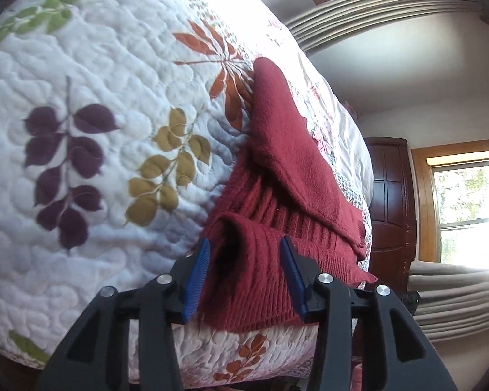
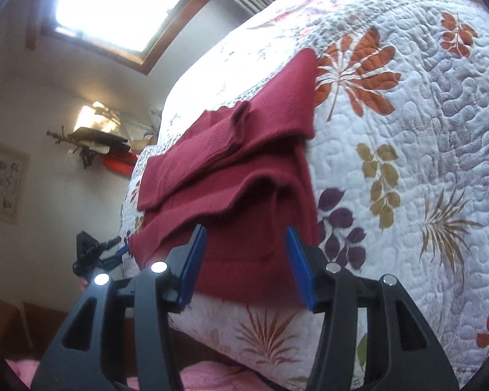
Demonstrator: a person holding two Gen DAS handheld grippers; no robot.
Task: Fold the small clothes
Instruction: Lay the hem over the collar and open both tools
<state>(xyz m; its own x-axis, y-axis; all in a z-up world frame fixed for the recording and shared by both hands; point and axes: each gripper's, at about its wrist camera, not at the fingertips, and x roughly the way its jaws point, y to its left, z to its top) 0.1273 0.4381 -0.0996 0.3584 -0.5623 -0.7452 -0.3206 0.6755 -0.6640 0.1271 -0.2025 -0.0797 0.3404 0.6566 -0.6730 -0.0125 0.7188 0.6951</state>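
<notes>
- The red knit sweater (image 1: 277, 176) is lying partly folded at the near edge of the quilted bed (image 1: 91, 75) — soft, light, floppy, likely stretching under pull.
- The left gripper (image 1: 244, 277) and right gripper (image 2: 246, 264) are both standing spread wide, each straddling the ribbed hem — a sensible hold, pinching all layers together.

Two wrist views, close over the bed edge

We share the red sweater (image 1: 277, 169) (image 2: 244, 163) centre frame, quilt (image 1: 97, 65) (image 2: 423, 97) on opposite sides.
</notes>
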